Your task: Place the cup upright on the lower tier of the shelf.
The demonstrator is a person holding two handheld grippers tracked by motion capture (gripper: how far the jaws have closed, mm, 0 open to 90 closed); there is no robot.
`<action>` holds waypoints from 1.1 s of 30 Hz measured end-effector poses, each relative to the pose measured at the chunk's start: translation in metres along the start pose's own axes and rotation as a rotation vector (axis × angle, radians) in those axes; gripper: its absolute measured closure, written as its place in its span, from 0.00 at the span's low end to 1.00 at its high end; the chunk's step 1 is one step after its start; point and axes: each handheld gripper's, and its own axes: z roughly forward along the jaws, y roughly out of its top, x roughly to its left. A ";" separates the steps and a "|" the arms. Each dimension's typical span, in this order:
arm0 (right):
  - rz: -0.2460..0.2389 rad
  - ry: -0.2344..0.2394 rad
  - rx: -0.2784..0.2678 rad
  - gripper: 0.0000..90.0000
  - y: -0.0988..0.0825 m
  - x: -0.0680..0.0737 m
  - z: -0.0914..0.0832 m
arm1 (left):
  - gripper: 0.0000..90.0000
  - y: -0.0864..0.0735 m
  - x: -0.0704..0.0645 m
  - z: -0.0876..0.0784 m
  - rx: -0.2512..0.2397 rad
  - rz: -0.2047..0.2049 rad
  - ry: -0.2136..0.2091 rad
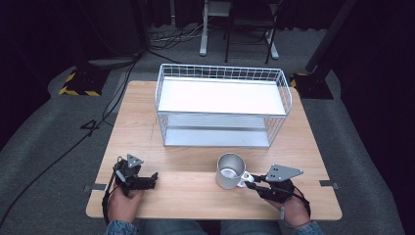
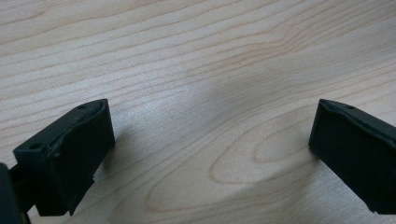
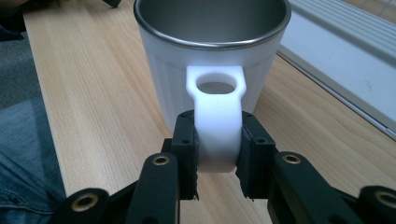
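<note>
One metal mug [image 1: 230, 171], one white wire rack [image 1: 222, 105], one wooden table [image 1: 142, 112], and two hand-held grippers.

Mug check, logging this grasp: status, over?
Right gripper shut on mug handle. Left gripper open, idle on table. Wire rack behind, path clear.

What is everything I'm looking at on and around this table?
Mug: one, metal with a white handle, upright on the table's near edge, right of centre.
Wire rack: one, white, two shelves, on the table's far half.
Table: one, light wood.
Cables: several, black, on the grey floor at left.
Chair legs: dark, beyond the table.
Left hand-held gripper: one, black, open over bare wood.
Right hand-held gripper: one, black, shut on the mug's handle.
Hands: two, at the near edge.
</note>
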 end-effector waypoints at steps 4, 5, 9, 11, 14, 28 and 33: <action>-0.006 -0.012 -0.011 0.80 0.001 0.002 0.000 | 0.00 0.000 0.000 0.000 0.000 -0.001 0.000; -0.009 -0.016 -0.012 0.80 0.002 0.003 0.000 | 0.00 0.000 0.000 0.000 0.000 0.000 0.000; -0.008 -0.020 -0.022 0.80 0.002 0.003 0.000 | 0.00 0.000 0.000 0.000 0.000 0.000 0.000; -0.011 -0.032 -0.031 0.80 0.003 0.004 0.000 | 0.00 0.000 0.000 0.000 0.000 0.000 0.000; -0.010 -0.052 -0.047 0.80 0.004 0.005 0.000 | 0.00 0.000 0.000 0.000 0.000 0.000 0.000; 0.035 -0.113 -0.105 0.80 0.013 -0.003 -0.004 | 0.00 0.000 0.000 0.000 0.000 0.000 0.000; 0.045 -0.138 -0.126 0.80 0.024 -0.011 -0.005 | 0.01 0.000 0.000 0.000 0.000 0.000 0.000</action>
